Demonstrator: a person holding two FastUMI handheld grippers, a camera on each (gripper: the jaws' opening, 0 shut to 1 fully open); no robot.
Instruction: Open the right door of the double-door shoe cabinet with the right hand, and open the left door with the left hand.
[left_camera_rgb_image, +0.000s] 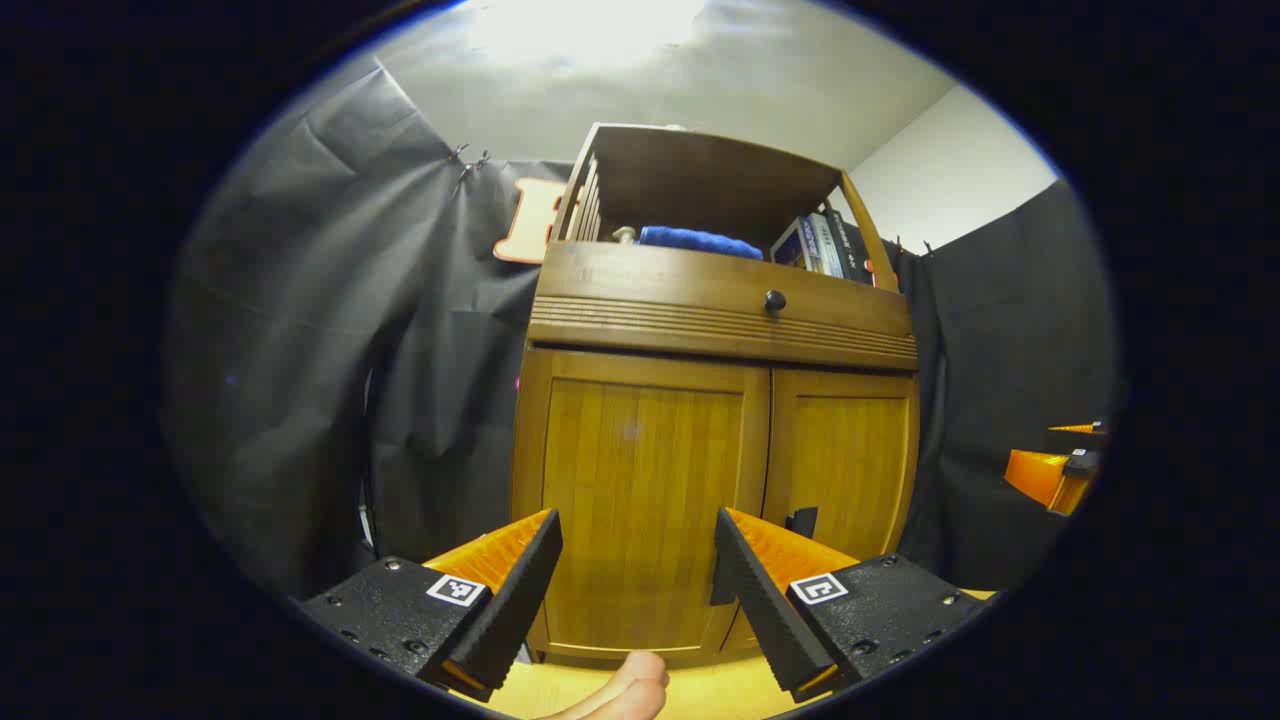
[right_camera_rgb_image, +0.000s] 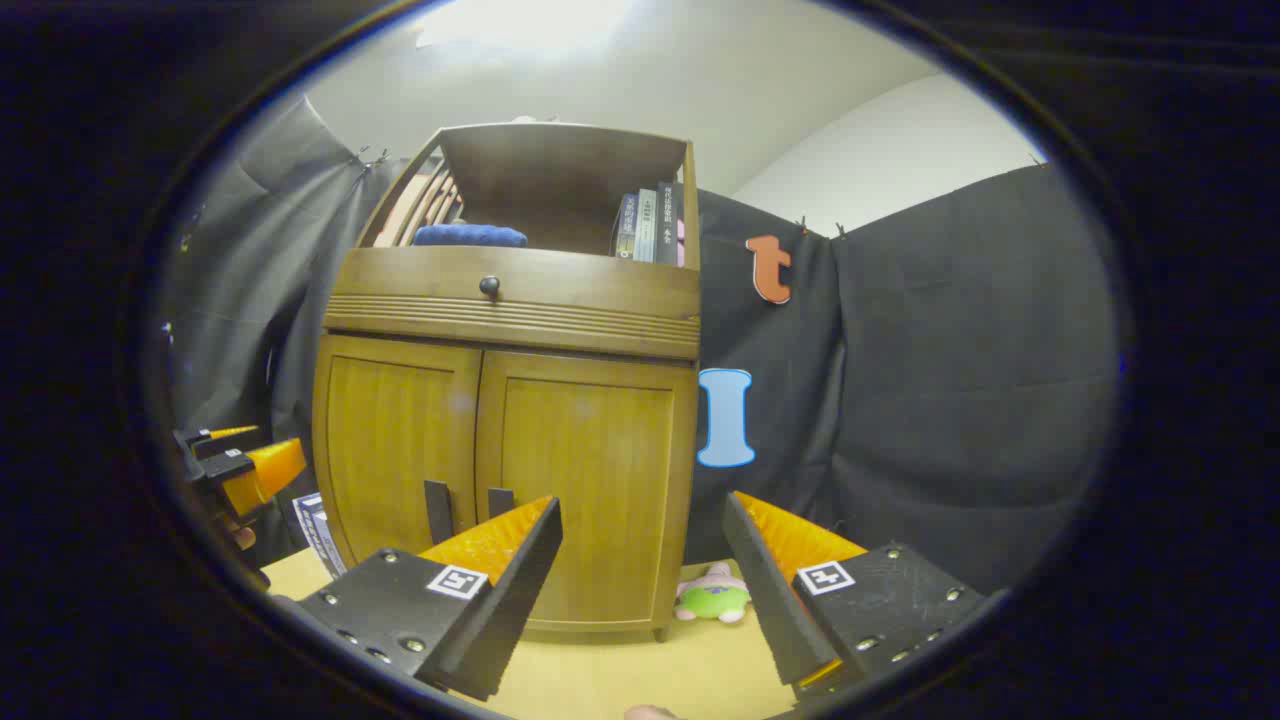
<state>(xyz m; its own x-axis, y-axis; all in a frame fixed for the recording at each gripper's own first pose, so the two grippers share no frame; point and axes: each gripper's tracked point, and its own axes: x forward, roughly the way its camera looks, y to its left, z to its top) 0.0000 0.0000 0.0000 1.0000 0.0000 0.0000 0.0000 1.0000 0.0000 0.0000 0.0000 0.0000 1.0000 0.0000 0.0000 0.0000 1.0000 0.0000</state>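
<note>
A wooden shoe cabinet (right_camera_rgb_image: 505, 440) stands on a pale floor (right_camera_rgb_image: 600, 680) against the booth's dark cloth wall, both of its lower doors shut, as two hand-held grippers face it from a short way off. The right gripper (right_camera_rgb_image: 640, 580) hangs with its fingers spread wide and holding nothing, pointed at the right door (right_camera_rgb_image: 590, 480); the left gripper (left_camera_rgb_image: 635, 575), likewise spread and empty, looks squarely at the left door (left_camera_rgb_image: 635, 480). Two dark upright handles sit side by side low down where the doors meet, the right handle (right_camera_rgb_image: 499, 500) just beside the left handle (right_camera_rgb_image: 437, 510). Above the doors run a drawer with a round knob (right_camera_rgb_image: 489, 286) and an open shelf holding a folded blue cloth (right_camera_rgb_image: 470, 236) and a row of books (right_camera_rgb_image: 648, 226); a small green and pink plush toy (right_camera_rgb_image: 712, 598) lies on the floor at the cabinet's right foot. The doors look like stiff, solid wood panels on side hinges, likely to swing outward in an arc rather than slide, and fairly heavy; the slim handles appear the natural place to pinch, each across its narrow width, with a steady pull toward the person.
</note>
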